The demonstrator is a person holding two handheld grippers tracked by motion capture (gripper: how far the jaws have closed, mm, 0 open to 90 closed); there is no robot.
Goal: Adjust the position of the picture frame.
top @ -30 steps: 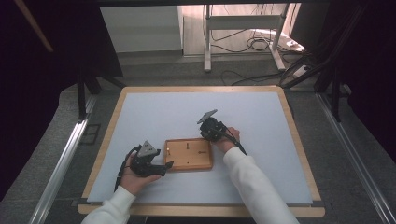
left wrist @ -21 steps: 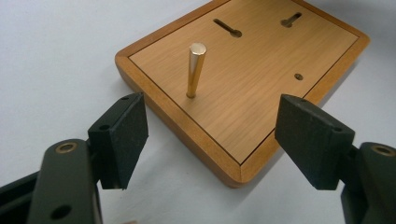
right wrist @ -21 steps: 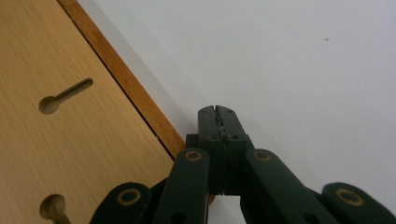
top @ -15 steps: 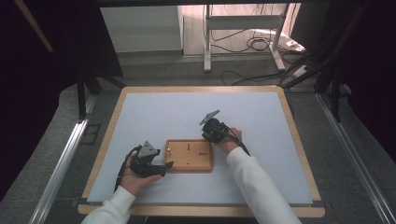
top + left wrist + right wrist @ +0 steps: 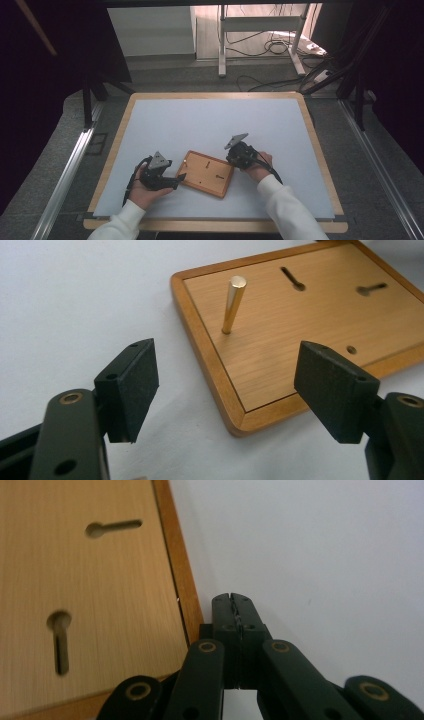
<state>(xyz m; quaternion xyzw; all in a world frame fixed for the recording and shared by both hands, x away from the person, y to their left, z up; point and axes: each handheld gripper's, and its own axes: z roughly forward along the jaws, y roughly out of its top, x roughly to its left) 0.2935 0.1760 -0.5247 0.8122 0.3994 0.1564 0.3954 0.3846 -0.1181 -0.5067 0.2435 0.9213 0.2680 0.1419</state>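
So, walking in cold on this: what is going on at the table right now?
A person works on a wooden board lying flat on the white table, holding a gripper in each hand. The left gripper is open, its jaws facing the board's near corner, where a brass pin stands. The right gripper is shut, its tip beside the board's other edge; whether it touches is unclear.

White long sleeves [image 5: 285,210] on both arms. Both tongs, left [image 5: 179,177] and right [image 5: 234,600], black with brass rivets, grey three-cornered top plates [image 5: 236,140], trailing black cables [image 5: 131,180].
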